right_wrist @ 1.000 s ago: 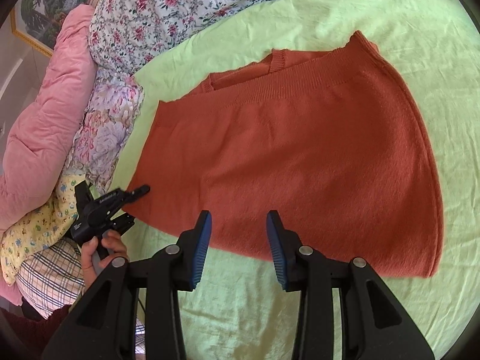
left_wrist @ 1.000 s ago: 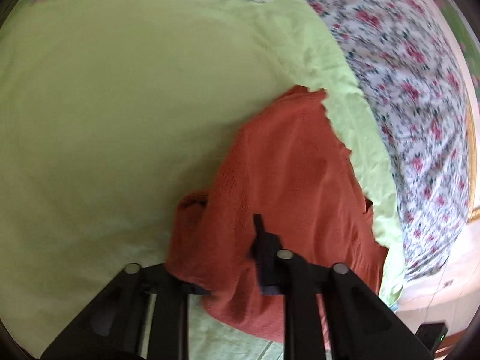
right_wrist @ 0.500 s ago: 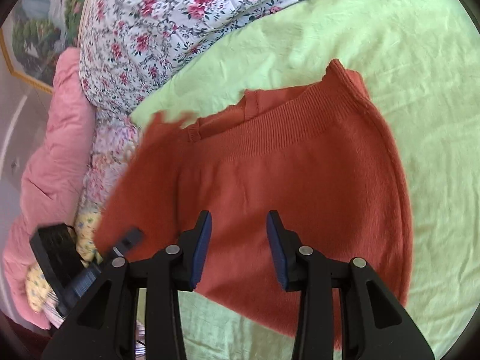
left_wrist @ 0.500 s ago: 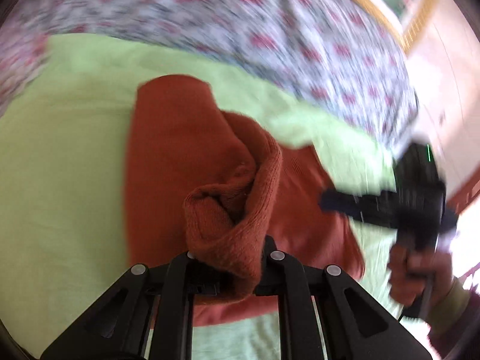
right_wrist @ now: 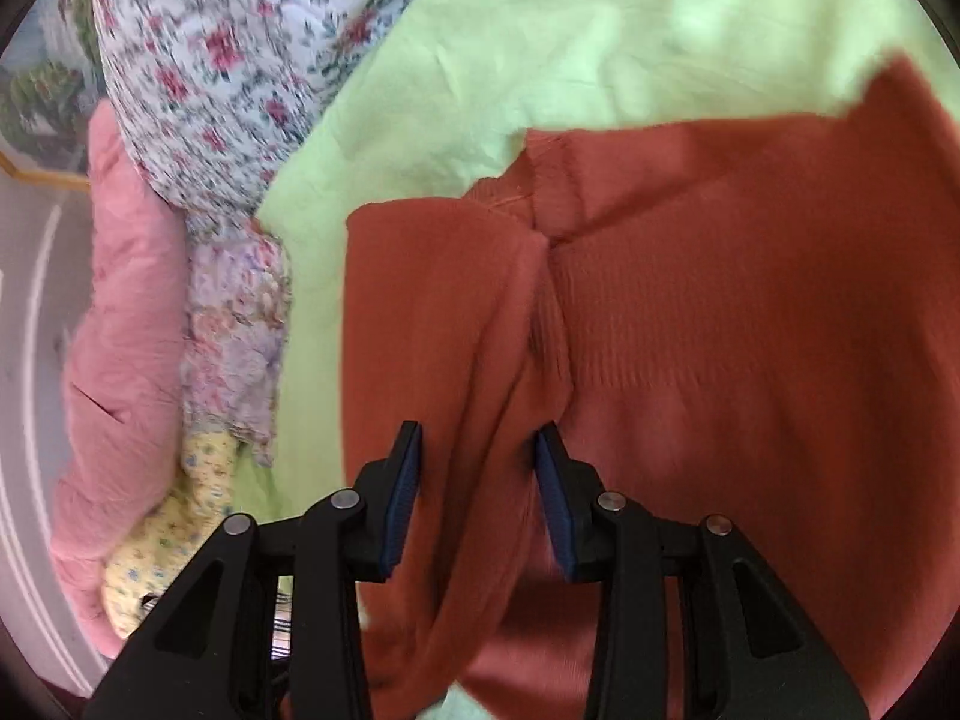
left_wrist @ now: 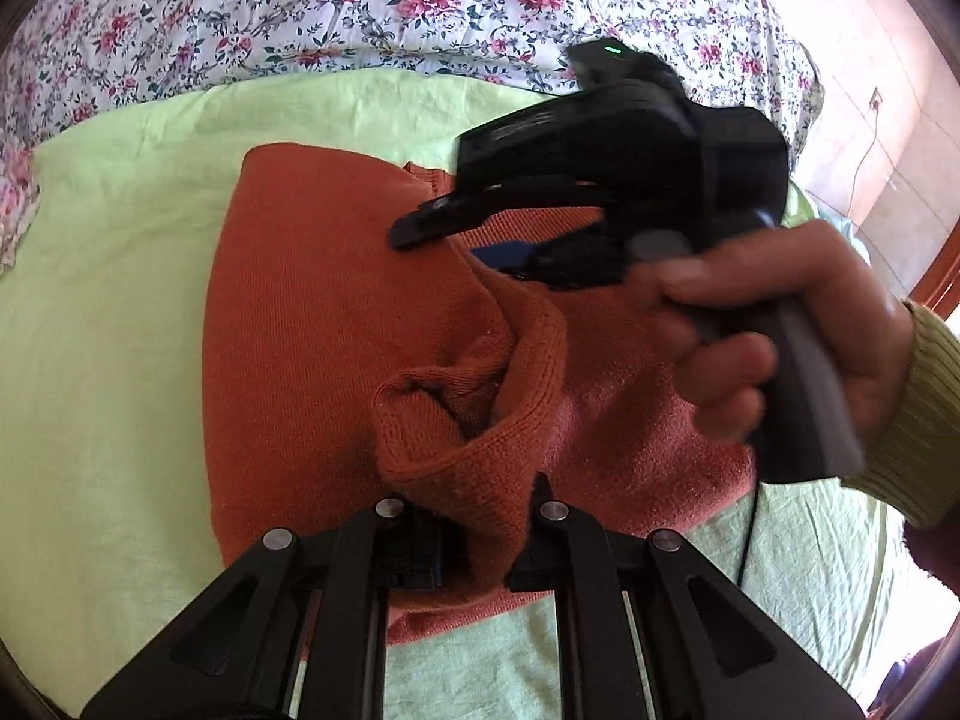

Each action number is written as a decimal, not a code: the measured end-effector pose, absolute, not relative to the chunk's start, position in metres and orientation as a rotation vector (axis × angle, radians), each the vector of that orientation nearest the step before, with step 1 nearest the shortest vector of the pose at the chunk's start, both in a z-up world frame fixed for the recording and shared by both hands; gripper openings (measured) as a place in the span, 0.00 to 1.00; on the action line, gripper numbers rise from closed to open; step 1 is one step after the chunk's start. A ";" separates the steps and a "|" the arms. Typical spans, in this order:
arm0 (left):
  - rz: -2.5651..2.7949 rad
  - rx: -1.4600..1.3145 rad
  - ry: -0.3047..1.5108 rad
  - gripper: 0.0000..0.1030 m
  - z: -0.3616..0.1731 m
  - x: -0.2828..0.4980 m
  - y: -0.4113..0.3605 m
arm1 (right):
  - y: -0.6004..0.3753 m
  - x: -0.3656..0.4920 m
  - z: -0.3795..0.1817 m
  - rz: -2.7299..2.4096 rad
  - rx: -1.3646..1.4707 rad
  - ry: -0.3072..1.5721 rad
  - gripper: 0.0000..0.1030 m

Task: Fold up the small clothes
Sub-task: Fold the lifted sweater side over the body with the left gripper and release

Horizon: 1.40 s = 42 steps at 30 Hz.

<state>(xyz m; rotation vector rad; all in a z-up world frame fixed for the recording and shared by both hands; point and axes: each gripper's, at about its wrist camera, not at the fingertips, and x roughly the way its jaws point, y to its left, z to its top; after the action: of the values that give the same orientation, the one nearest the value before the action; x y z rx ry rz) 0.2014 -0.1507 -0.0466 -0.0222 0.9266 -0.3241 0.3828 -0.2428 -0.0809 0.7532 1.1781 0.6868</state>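
Observation:
A rust-orange knitted garment (left_wrist: 300, 324) lies on the light green sheet (left_wrist: 108, 300). My left gripper (left_wrist: 474, 516) is shut on a bunched ribbed edge (left_wrist: 480, 462) of it, held up over the rest of the cloth. My right gripper (right_wrist: 477, 480) is open, its blue pads (right_wrist: 401, 492) either side of a fold of the same garment (right_wrist: 720, 312) without pinching it. The right gripper also shows in the left wrist view (left_wrist: 480, 240), held by a hand (left_wrist: 798, 324) over the far part of the garment.
A floral quilt (left_wrist: 420, 6) lies beyond the green sheet. In the right wrist view a floral quilt (right_wrist: 216, 72), a pink blanket (right_wrist: 120, 348) and a yellow patterned cloth (right_wrist: 174, 522) are heaped at the left. A wall and floor (left_wrist: 888, 120) show at right.
My left gripper has lifted the garment's edge and carried it over the rest of the cloth. My right gripper has moved in low over the garment, a fold now between its open fingers.

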 end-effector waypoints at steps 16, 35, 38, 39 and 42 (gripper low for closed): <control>-0.548 0.003 0.870 0.11 -0.018 0.191 -0.247 | -0.346 0.343 -0.022 0.591 0.651 0.962 0.17; -0.603 0.041 0.992 0.21 -0.055 0.203 -0.288 | -0.380 0.341 -0.078 0.490 0.652 1.034 0.19; -0.628 0.025 1.014 0.29 -0.054 0.202 -0.284 | -0.381 0.334 -0.075 0.476 0.650 1.033 0.23; -0.635 0.017 1.022 0.31 -0.054 0.200 -0.281 | -0.381 0.332 -0.073 0.472 0.649 1.034 0.23; -0.657 -0.012 1.040 0.40 -0.048 0.193 -0.267 | -0.384 0.323 -0.069 0.451 0.654 1.033 0.24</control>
<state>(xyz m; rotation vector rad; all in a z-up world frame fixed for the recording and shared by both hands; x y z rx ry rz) 0.1927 -0.2668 -0.0481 -0.0117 1.0402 -0.6568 0.3235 -0.3842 -0.0691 0.6544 1.0333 0.4512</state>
